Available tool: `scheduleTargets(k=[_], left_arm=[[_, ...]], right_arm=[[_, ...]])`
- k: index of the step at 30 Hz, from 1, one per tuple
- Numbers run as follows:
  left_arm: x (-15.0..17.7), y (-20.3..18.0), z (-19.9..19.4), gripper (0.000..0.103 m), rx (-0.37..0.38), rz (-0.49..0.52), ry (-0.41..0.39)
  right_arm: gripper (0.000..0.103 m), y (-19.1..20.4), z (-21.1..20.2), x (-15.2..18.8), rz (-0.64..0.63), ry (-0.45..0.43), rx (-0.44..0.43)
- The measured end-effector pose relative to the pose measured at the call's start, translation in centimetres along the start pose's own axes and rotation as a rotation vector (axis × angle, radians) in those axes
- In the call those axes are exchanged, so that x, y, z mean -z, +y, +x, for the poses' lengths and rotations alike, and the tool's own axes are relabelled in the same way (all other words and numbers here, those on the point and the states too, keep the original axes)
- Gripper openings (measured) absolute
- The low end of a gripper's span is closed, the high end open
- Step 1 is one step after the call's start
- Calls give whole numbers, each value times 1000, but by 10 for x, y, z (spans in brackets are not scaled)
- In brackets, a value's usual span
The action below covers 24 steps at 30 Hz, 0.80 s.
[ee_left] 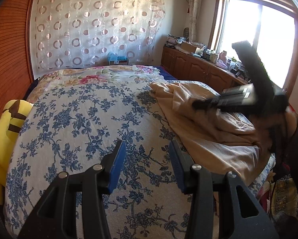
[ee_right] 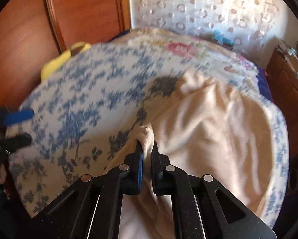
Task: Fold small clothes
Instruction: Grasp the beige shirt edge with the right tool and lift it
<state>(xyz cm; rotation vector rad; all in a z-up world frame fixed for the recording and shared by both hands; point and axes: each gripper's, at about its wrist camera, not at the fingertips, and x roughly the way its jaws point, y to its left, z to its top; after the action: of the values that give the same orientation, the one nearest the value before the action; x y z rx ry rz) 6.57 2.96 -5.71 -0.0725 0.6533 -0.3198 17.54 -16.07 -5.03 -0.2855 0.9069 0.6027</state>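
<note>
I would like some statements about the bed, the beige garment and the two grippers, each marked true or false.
1. The right gripper is shut on a fold of the beige garment. True.
2. The left gripper holds the garment too. False: its jaws stand open with nothing between them, above the blue-flowered bedspread.
3. The garment lies neatly folded. False: it lies crumpled on the bed.
4. A yellow plush toy sits at the edge of the bed beside the wooden wardrobe. True.
5. The window is covered by the circle-patterned curtain. False: the window is bare and bright; that curtain hangs on the wall behind the bed.
</note>
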Motion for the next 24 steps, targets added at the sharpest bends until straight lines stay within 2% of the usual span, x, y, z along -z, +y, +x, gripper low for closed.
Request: scheduleTargets(k=[5,9,14,17,20,21,23,24], left_arm=[[0,-2,2,44,7,2,3],[0,-5,3,44,8,5,6],[1,-5,4,44,8,5,9],[2,-4,6,44,5,4,16],[3,-4,7,44,2,2,22],[3,-4,8,44,2,2,24],[4,-5,9,44,3,5,24],[3,-6,9,44,4,6,25]], right_arm=[[3,-30,-41,-25,-15,-78,93],[3,-62,-55,-49,-59,-108,238],[3,-119,-51,-66,6,-103,415],[3,-134,-49,-70,21,-159,434],[3,-135,-56,-71,23,-236,418],[3,-135,-55,-71,16,-248,438],[3,-143,-45,-72,26,-230,458],[3,-151,-34,-73,40,-189,472]])
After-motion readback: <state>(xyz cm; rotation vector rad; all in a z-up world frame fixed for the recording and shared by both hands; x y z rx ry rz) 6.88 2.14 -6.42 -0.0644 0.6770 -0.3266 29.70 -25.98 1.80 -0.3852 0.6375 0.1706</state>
